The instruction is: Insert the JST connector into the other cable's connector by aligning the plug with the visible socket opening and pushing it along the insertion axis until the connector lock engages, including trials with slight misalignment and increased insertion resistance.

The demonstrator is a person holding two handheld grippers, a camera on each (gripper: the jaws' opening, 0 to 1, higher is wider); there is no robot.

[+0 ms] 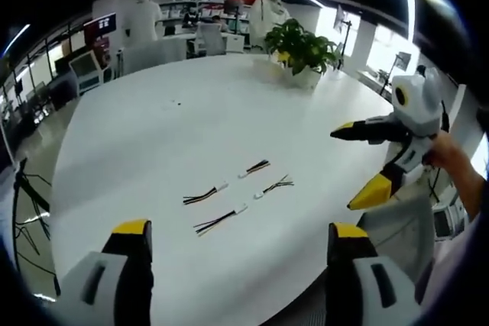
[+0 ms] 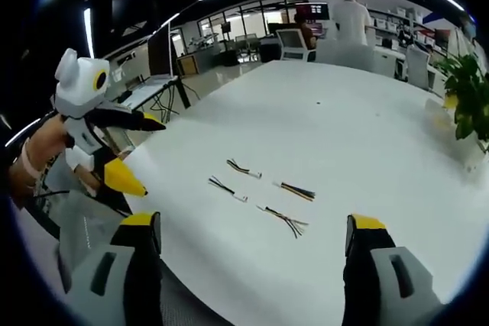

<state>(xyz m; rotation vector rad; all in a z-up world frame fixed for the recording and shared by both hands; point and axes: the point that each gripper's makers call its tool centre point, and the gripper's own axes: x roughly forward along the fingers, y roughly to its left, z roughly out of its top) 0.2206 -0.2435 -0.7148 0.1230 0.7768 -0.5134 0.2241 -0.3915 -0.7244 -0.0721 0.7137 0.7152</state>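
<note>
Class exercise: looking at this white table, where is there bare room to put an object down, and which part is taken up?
The white table is bare between the four short cables and the potted plant, and out to its far left edge. It is also bare between the cables and the near edge. The cables crowd the middle near side.

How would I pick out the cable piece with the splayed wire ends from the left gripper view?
On the white table, four short cable pieces lie in a cluster. Take the cable piece nearest the right gripper. Its loose wires fan apart, while the neighbours' wires stay bunched.
</note>
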